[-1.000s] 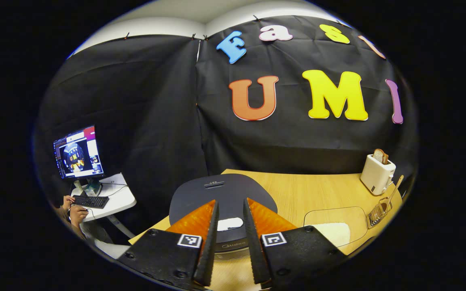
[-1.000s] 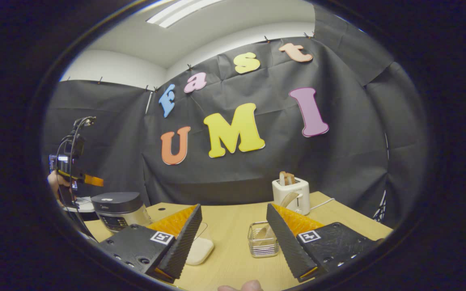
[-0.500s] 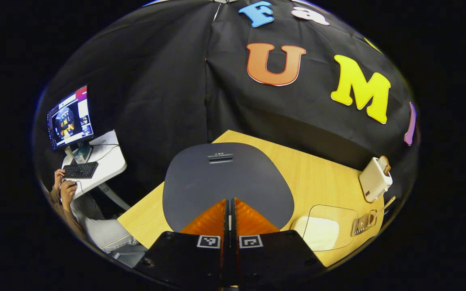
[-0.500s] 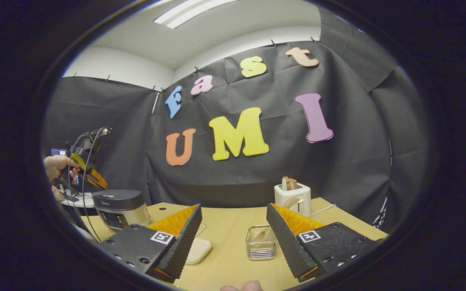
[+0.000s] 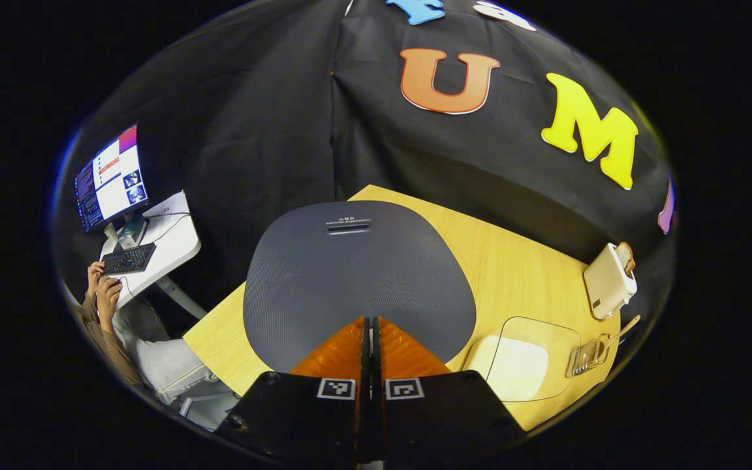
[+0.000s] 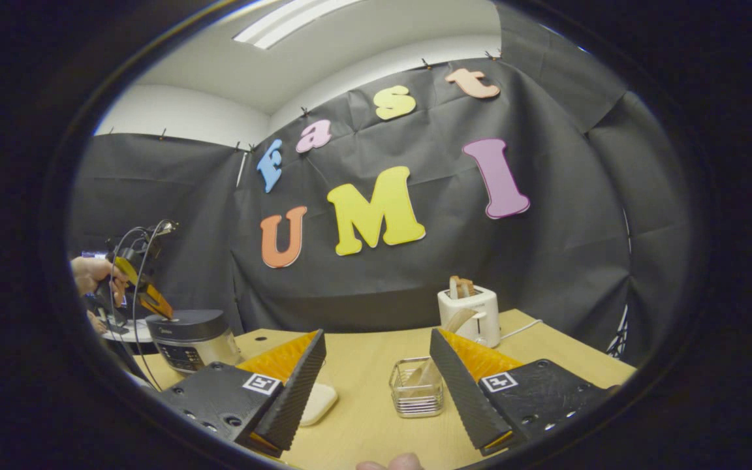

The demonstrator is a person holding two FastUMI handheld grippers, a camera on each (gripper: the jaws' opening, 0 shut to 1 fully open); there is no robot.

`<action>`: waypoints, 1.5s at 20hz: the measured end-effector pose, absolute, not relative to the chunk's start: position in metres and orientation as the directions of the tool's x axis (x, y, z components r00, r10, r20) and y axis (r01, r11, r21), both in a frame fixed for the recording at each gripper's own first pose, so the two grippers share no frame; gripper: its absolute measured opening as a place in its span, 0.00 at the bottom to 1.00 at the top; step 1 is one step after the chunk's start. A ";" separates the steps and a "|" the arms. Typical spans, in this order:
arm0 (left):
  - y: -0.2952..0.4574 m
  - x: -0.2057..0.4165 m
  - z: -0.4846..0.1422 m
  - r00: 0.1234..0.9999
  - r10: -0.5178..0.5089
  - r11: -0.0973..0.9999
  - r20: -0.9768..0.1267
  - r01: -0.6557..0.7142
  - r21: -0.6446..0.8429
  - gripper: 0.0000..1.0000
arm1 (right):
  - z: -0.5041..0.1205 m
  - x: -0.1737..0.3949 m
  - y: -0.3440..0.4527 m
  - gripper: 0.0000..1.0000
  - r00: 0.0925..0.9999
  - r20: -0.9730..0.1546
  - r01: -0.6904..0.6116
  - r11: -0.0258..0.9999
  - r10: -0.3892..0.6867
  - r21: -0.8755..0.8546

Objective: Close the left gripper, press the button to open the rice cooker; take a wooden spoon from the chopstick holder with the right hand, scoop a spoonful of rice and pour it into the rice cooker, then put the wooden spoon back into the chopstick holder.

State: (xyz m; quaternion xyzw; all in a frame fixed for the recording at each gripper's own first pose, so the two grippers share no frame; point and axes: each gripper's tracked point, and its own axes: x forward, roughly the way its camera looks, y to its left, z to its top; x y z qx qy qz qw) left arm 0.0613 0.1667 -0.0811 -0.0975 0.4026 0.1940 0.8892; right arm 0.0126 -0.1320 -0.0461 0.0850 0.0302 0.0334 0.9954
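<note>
Left gripper [image 5: 371, 326]: fingers pressed together, empty, poised over the front edge of the rice cooker [image 5: 358, 277], lid down. Step: button press; next, push straight down. Right gripper [image 6: 376, 375]: fingers wide, chopstick holder [image 6: 416, 387] just beyond them.

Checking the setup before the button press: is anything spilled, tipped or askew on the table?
Nothing stands out. The cooker is lidded, the toaster and spoon holder stand upright, and no rice shows on the table.
</note>
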 end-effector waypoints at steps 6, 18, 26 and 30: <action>0.167 0.063 -0.087 0.620 0.288 0.910 -0.730 -0.414 0.008 0.03 | -0.058 0.015 -0.116 0.95 0.990 -0.082 -0.096 0.975 0.114 0.199; 0.168 0.085 -0.033 0.728 0.272 0.925 -0.629 -0.378 -0.037 0.09 | -0.034 0.001 -0.123 0.95 0.997 -0.031 -0.064 0.988 0.068 0.140; 0.176 0.094 0.049 0.873 0.364 0.929 -0.325 -0.365 0.061 0.99 | -0.020 -0.004 -0.131 0.95 1.000 -0.006 -0.027 0.995 0.028 0.096; 0.154 0.092 0.069 0.927 0.310 0.951 -0.211 -0.303 0.067 0.98 | -0.016 -0.009 -0.146 0.95 1.000 -0.012 0.020 0.997 -0.019 0.077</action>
